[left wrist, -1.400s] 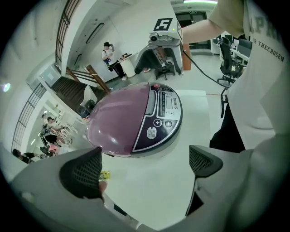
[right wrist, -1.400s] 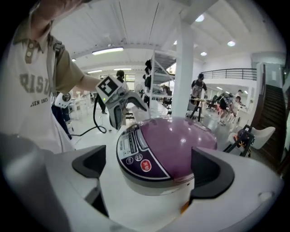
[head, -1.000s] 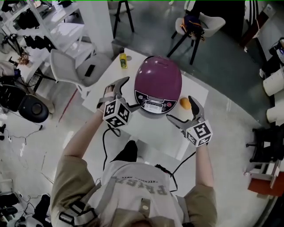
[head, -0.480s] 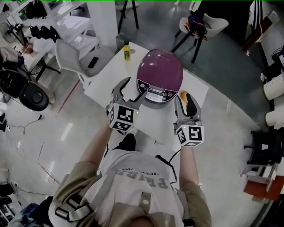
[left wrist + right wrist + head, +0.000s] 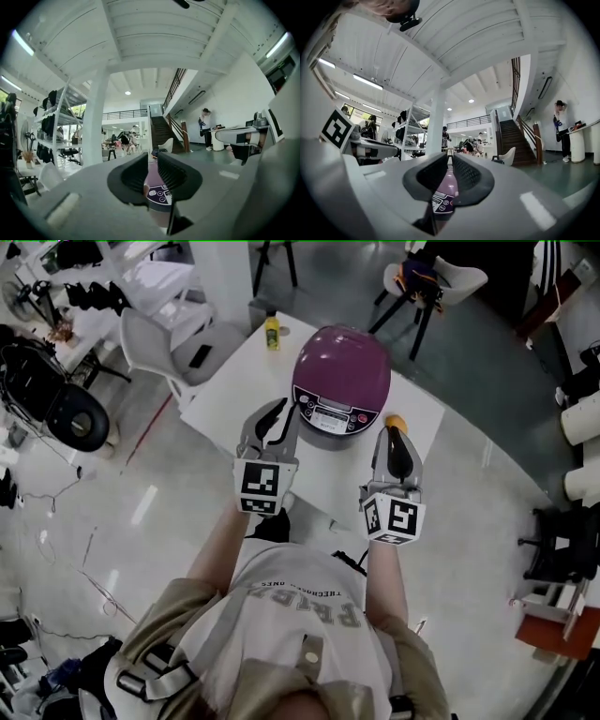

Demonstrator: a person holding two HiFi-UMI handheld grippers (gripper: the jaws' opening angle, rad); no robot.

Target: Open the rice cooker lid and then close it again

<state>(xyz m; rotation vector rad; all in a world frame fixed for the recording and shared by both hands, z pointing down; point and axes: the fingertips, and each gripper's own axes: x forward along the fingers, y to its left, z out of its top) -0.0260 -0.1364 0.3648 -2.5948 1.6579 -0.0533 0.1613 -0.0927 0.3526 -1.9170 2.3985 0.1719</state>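
A purple rice cooker [image 5: 343,371] stands on the white table [image 5: 234,390] with its lid down and its control panel [image 5: 332,417] facing me. My left gripper [image 5: 283,411] hovers just in front of the cooker's left front, and my right gripper [image 5: 393,432] is at its right front; neither touches it. Both point level at the cooker. Their jaws have just been closing and now stand together with nothing between them. The cooker [image 5: 157,194] shows through the slit of the left gripper [image 5: 153,163], and the cooker [image 5: 443,193] shows likewise past the right gripper [image 5: 450,163].
An orange object [image 5: 397,420] lies on the table right of the cooker, just beyond my right gripper. A yellow bottle [image 5: 272,333] stands at the table's far corner. A grey chair [image 5: 150,351] is left of the table, and a black cable [image 5: 349,568] hangs off the near edge.
Both grippers went from wide open to closed on nothing. They drew in from beside the cooker's front and now point straight at it; the left one rolled.
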